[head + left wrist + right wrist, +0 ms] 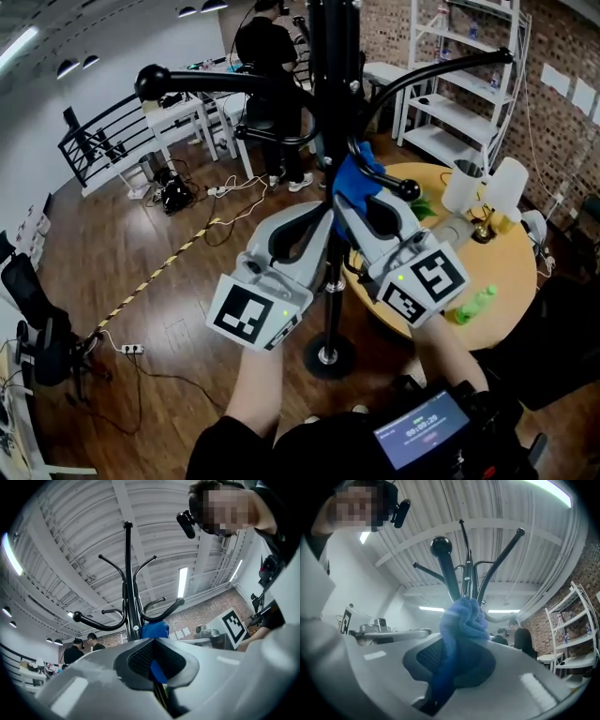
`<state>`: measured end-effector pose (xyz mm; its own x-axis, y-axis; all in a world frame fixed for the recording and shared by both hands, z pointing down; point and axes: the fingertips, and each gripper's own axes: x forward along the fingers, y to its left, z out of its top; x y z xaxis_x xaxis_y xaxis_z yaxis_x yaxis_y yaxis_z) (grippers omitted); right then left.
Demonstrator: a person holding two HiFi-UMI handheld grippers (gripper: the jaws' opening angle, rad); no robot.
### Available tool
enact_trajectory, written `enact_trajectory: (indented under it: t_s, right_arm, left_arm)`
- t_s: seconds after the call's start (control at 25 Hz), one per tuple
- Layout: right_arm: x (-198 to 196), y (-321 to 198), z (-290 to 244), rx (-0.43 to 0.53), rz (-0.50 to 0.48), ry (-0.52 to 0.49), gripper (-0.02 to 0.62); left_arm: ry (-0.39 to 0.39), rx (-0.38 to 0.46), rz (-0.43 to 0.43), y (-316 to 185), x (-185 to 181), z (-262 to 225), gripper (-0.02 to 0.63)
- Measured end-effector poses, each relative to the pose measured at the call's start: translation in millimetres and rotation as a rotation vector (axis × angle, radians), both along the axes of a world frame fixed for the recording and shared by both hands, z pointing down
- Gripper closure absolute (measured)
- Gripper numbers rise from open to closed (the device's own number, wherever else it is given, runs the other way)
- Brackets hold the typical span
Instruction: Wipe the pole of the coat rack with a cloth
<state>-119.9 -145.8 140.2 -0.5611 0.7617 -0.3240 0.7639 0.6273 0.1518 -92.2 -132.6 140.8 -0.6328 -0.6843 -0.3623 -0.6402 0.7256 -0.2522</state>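
**Coat rack:** black and upright at the centre of the head view. The pole (330,314) runs from the 12 o'clock edge down to a round base (328,356) on the wood floor (187,366). Curved hook arms spread near the top, and one ball-tipped arm (152,82) reaches toward 10 o'clock.

**Cloth** (359,178)**:** blue and bunched, just beside the pole on its 3 o'clock side, below the hook arms. Contact with the pole cannot be told.

**Right gripper** (350,200)**:** jaws clamped on the cloth. In the right gripper view the bunch stands up out of the pads, a tail hangs between them toward 6 o'clock, and the pole is directly behind.

**Left gripper** (323,217)**:** at 9 o'clock of the right one, with its tips next to the pole. The jaws are pressed almost together, and a thin strip of the blue cloth shows in the seam between the pads. In the left gripper view the pole rises just past the tips, toward 11 o'clock.

**Round table** (511,281)**:** wooden, at 3 o'clock of the pole. It carries two white cups (461,185) and a green bottle (473,305).

**White shelving** (469,84)**:** at 1 o'clock, against a brick wall.

**Person in black** (267,47)**:** standing at 12 o'clock, well apart from the rack.
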Motion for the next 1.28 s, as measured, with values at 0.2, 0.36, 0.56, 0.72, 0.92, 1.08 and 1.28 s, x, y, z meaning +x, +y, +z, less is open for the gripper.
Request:
enact_trajectory:
  t_s: [0.2, 0.36, 0.56, 0.72, 0.92, 1.08, 1.28]
  right_arm:
    - [-5.5, -10.3, 33.5, 0.017, -0.040, 0.081, 0.546]
    - [-6.7, -7.7, 64.4, 0.057, -0.066, 0.141, 0.546]
    - [-0.2, -3.9, 136.8, 0.105, -0.087, 0.274, 0.546]
    - [-0.8, -3.6, 200.7, 0.103, -0.062, 0.418, 0.546]
    - [-7.8, -4.6, 270.3, 0.174, -0.054, 0.510, 0.546]
    - [-13.5, -10.9, 309.5, 0.204, -0.037, 0.572, 0.546]
    - [-7.8, -7.6, 295.8, 0.231, -0.044, 0.549, 0.546]
  left_arm:
    - [0.062, 0.032, -0.066, -14.7, -8.1, 20.8, 0.603]
    - [0.156, 0.039, -0.157, -11.4, -12.2, 49.2, 0.603]
    - [0.299, -0.007, -0.237, -34.8, 2.1, 107.1, 0.603]
    - [0.397, -0.072, -0.234, -54.4, -0.1, 161.6, 0.603]
    - [0.530, -0.086, -0.255, -49.3, -14.6, 232.0, 0.603]
    - [0.613, -0.070, -0.256, -52.9, -26.9, 266.9, 0.603]
    - [0.579, -0.057, -0.258, -53.6, -24.4, 250.2, 0.603]
